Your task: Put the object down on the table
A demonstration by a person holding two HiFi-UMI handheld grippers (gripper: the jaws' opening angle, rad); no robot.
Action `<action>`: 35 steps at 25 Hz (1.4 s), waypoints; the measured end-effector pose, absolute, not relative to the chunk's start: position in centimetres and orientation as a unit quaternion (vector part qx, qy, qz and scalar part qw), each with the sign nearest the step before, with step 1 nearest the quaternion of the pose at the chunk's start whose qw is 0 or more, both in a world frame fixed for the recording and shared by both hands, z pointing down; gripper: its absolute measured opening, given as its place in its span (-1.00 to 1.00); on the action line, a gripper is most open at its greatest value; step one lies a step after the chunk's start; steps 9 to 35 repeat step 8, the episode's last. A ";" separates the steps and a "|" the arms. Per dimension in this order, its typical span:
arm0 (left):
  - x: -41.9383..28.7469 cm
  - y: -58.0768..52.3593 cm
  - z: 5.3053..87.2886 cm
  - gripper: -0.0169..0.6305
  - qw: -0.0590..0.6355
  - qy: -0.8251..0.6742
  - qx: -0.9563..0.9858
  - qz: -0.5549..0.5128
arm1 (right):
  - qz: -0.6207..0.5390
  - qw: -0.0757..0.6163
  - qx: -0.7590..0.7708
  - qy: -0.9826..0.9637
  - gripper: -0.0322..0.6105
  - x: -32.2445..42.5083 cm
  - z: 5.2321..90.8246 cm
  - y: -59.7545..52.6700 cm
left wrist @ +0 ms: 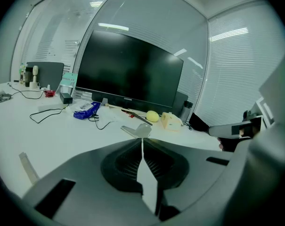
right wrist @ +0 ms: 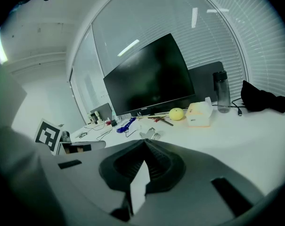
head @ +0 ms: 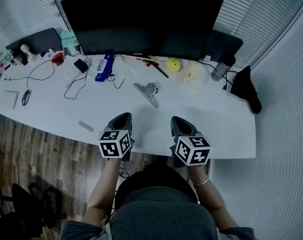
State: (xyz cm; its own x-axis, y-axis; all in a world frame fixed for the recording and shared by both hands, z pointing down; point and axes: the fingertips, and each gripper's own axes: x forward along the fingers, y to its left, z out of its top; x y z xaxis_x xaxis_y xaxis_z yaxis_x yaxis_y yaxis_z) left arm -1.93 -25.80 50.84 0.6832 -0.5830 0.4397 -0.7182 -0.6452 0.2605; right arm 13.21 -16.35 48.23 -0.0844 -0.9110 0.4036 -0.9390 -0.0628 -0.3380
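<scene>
A silver metal clip (head: 148, 92) lies on the white table (head: 211, 114), in front of the monitor and apart from both grippers. It shows just beyond the jaw tips in the left gripper view (left wrist: 138, 130) and in the right gripper view (right wrist: 150, 135). My left gripper (head: 122, 117) hovers near the table's front edge, its jaws shut with nothing between them (left wrist: 142, 141). My right gripper (head: 178, 120) is beside it, a little to the right, jaws also closed together and empty (right wrist: 144, 142).
A wide black monitor (head: 141, 19) stands at the back. Before it lie a blue packet (head: 104, 67), black cables (head: 76, 86), a yellow ball (head: 173, 64), a cream box (head: 194, 74) and a bottle (head: 221, 68). A black cloth (head: 246, 89) sits at the right edge.
</scene>
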 end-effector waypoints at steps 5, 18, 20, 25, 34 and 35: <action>-1.9 -25.7 50.7 -0.86 0.207 -0.366 0.893 0.160 | 0.268 0.027 0.675 -0.686 -0.89 13.2 48.1 -16.5; -1.8 -25.9 50.5 -0.86 0.205 -0.366 0.894 0.158 | 0.265 0.029 0.675 -0.688 -0.89 13.2 47.9 -16.6; -1.8 -25.9 50.5 -0.86 0.205 -0.366 0.894 0.158 | 0.265 0.029 0.675 -0.688 -0.89 13.2 47.9 -16.6; -1.8 -25.9 50.5 -0.86 0.205 -0.366 0.894 0.158 | 0.265 0.029 0.675 -0.688 -0.89 13.2 47.9 -16.6; -1.8 -25.9 50.5 -0.86 0.205 -0.366 0.894 0.158 | 0.265 0.029 0.675 -0.688 -0.89 13.2 47.9 -16.6; -1.8 -25.9 50.5 -0.86 0.205 -0.366 0.894 0.158 | 0.265 0.029 0.675 -0.688 -0.89 13.2 47.9 -16.6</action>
